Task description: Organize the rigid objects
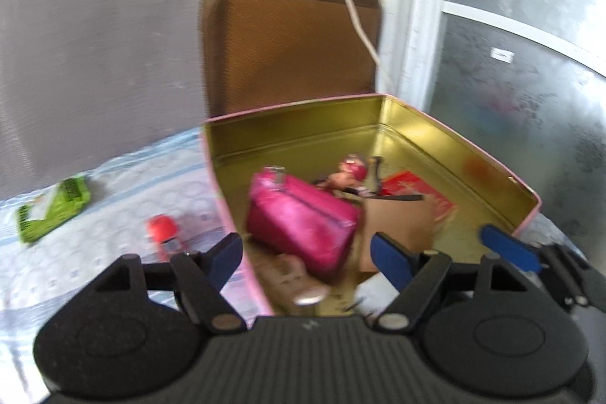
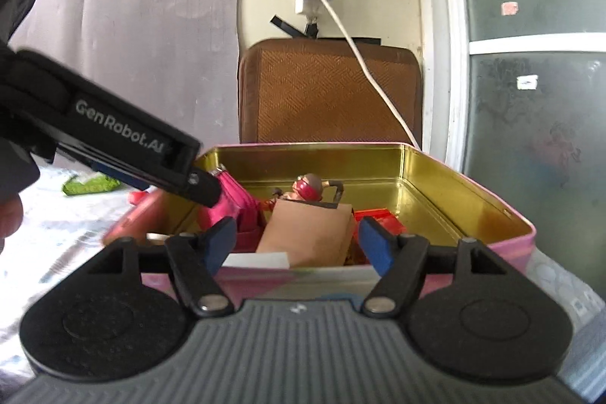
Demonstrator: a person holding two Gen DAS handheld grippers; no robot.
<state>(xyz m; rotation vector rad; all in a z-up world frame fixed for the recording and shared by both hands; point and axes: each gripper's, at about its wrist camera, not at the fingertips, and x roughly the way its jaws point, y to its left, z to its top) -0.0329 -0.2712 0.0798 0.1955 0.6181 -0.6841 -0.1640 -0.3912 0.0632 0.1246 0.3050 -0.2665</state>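
An open pink tin box (image 1: 428, 118) with a gold inside holds a magenta pouch (image 1: 303, 218), a small figurine (image 1: 350, 173), a brown card (image 1: 397, 226) and a red packet (image 1: 413, 186). My left gripper (image 1: 306, 256) is open and empty, its fingers straddling the box's left wall. In the right wrist view the box (image 2: 503, 211) shows with the pouch (image 2: 231, 203), figurine (image 2: 306, 188) and card (image 2: 310, 233). My right gripper (image 2: 295, 245) is open and empty at the box's near wall. The left gripper's body (image 2: 113, 139) reaches in from the left.
A red-capped small bottle (image 1: 164, 233) and a green packet (image 1: 53, 211) lie on the patterned cloth left of the box. A brown padded case (image 1: 291, 44) stands behind the box against the wall. A white cable (image 2: 363, 63) hangs from a wall plug.
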